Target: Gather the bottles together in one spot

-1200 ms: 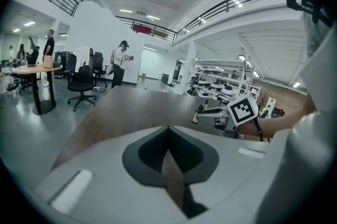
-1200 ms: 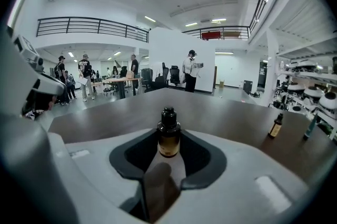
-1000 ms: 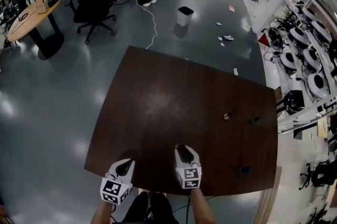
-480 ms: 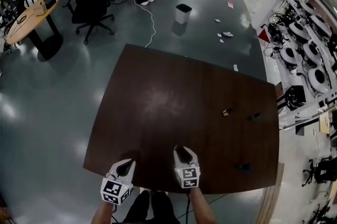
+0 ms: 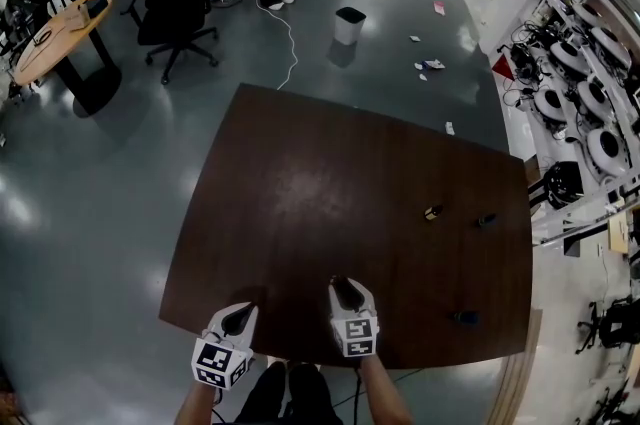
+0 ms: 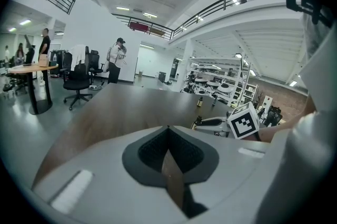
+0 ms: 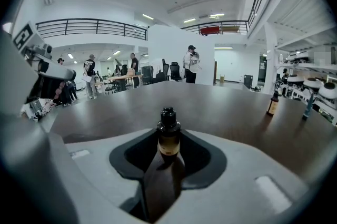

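A small amber bottle with a black cap [image 7: 168, 136] stands between the jaws of my right gripper [image 7: 168, 157], which is shut on it. In the head view that gripper [image 5: 342, 287] hovers over the near edge of the dark brown table [image 5: 320, 163]. My left gripper [image 5: 236, 315] is beside it to the left, shut with nothing in it [image 6: 168, 136]. Three more little bottles are on the table's right side: an amber one [image 5: 432, 212] [image 7: 273, 104], a dark one [image 5: 484, 220] [image 7: 307, 109], and one lying near the front right [image 5: 462, 318].
The table's near edge runs just under both grippers. Beyond the table are a grey floor, a white waste bin [image 5: 350, 26], a black office chair [image 5: 175, 3], a round wooden table [image 5: 60, 28] and standing people. Racks of equipment [image 5: 590, 113] line the right.
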Demonstrator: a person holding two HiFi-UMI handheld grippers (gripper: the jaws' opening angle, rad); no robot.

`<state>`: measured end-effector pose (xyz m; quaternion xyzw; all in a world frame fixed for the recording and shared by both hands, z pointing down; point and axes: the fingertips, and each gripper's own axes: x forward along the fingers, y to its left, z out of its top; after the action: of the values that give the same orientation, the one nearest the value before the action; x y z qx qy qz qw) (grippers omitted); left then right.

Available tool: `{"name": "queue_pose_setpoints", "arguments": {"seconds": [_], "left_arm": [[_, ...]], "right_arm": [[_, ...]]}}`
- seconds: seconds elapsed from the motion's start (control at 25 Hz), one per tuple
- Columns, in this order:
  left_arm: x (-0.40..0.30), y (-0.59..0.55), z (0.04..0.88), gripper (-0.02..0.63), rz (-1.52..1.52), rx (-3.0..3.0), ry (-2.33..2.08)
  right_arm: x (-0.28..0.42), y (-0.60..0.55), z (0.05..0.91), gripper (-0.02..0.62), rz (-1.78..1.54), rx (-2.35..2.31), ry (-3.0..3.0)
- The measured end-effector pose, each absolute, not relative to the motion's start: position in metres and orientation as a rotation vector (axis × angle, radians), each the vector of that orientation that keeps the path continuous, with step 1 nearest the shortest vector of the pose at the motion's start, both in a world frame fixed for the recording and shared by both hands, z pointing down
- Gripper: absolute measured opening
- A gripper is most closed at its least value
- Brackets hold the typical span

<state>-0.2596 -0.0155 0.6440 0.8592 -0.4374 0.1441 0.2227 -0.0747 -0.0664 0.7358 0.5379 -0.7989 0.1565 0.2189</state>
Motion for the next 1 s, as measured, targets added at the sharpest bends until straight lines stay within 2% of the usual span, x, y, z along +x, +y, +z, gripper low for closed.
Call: {"name": "queue_pose_setpoints", "arguments": {"seconds": [0.32,0.48,0.76,0.84,1.0], "left_arm": [[-0.254,-0.013,0.644,0.0,0.408,2.377,-1.2],[-0.254,-0.012,0.641,0.0,0.412,2.385,-1.191],[-0.244,-0.014,0.627,0.0,0.406,2.423,-1.171],[-0.241,-0.014,0.622,0.0,0.401,2.439,-1.158],[-0.228,-0.011,0.607,0.0,0.393,2.486,-1.12]], "right_arm": [[-0.073,-0.064,0.735,0.133,0.433,1.499,-2.211],[-0.076,-0.058,0.73,0.193,0.449,1.491,-2.228],[-0.06,-0.039,0.697,0.201,0.424,1.574,-2.213],[-0.056,-0.031,0.679,0.176,0.406,1.613,-2.217],[-0.05,-0.013,0.643,0.071,0.38,1.69,-2.217]]}}
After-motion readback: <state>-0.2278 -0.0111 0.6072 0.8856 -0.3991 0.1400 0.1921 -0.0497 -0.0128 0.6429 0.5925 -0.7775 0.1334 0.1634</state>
